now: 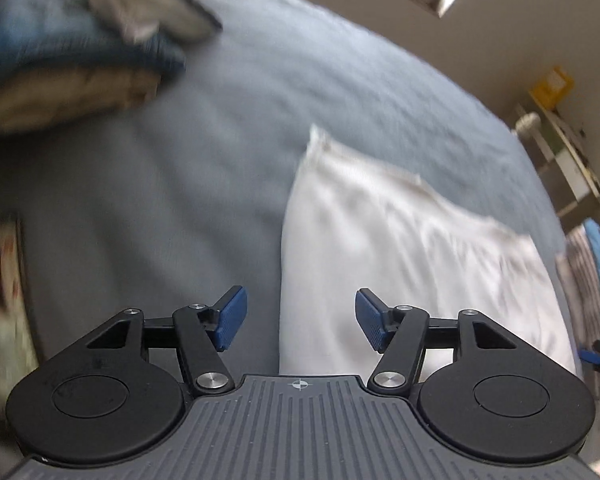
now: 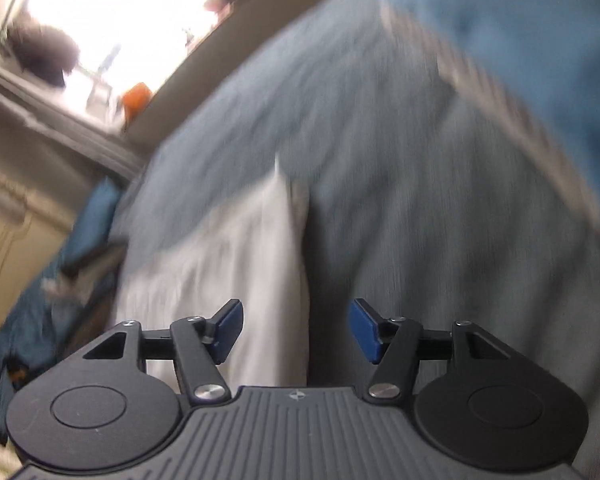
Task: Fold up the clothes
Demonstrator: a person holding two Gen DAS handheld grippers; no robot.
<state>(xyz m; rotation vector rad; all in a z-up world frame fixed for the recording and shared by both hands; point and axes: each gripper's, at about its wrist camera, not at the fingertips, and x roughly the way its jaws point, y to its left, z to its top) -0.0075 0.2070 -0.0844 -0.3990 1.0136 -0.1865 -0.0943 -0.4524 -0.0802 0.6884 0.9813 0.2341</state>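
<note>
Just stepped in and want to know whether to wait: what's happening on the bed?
A person with a two-finger gripper in each hand is folding laundry on a bed with a grey-blue cover. A white garment lies on the cover, apparently folded. Both the left gripper and the right gripper are open and hold nothing, above the garment. Other clothes are piled at the far side. The views are blurred, so finer detail is unclear.
</note>
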